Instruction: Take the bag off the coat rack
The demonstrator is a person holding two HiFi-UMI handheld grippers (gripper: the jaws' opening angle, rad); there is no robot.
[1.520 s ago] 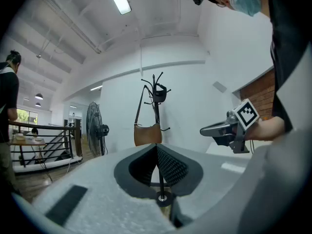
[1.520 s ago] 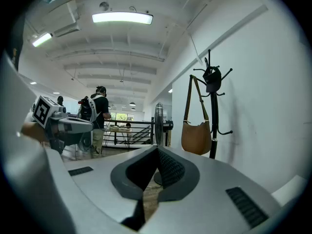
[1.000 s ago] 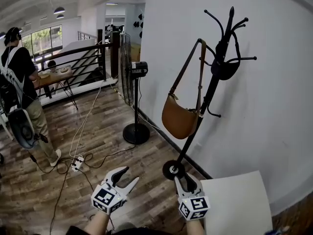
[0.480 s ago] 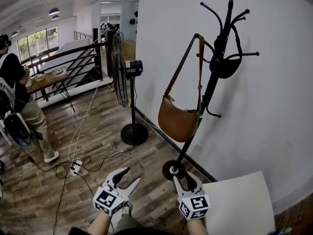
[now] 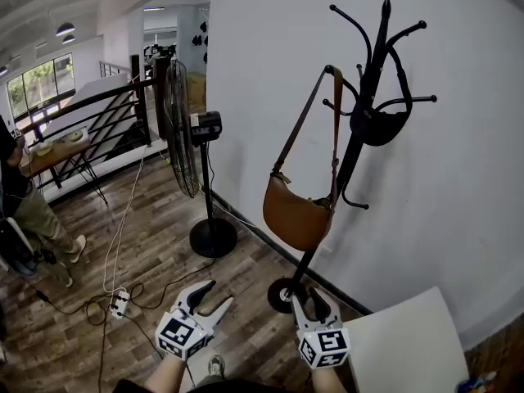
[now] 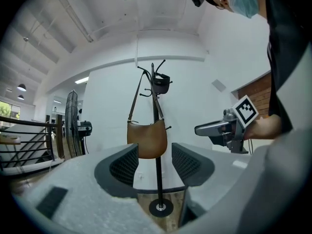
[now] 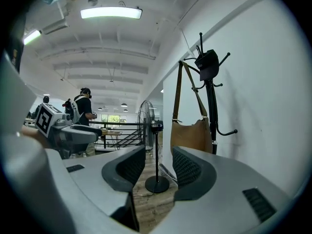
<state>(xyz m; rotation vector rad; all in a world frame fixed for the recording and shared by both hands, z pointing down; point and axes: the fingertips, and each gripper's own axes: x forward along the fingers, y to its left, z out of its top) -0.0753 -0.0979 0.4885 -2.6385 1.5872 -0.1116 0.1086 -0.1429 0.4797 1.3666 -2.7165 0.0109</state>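
One white plaster wall [image 5: 458, 203] backs the scene. Against it stands a tall black metal coat rack [image 5: 344, 166] with a round base on the plank floor. The tan-brown leather crescent bag [image 5: 296, 215] hangs on the rack's left side as the head view shows it, at about mid-height, with its body against the pole. The bag looks soft and rounded, full at the bottom and smooth-skinned. Its long brown shoulder strap [image 5: 304, 119] is doubled, and its two runs meet at the top on an upturned black hook [image 5: 329, 69]. The strap's long axis is close to upright and follows the lean of the pole. A small dark pouch-like item [image 5: 382, 126] hangs higher, on the far side. The left gripper [image 5: 214, 293] and right gripper [image 5: 309, 300] are both held low and level, well apart from the bag, which lies ahead of them and above. Both sets of jaws have just been opening; they now stand spread with nothing between them. The left gripper view frames the bag dead centre in its jaw gap, whereas the right gripper view puts it off to the right of the gap. Judgement: the right gripper sits nearer the rack's foot, but the left is better aimed. The strap must rise clear of the hook tip, so the reach goes up first.
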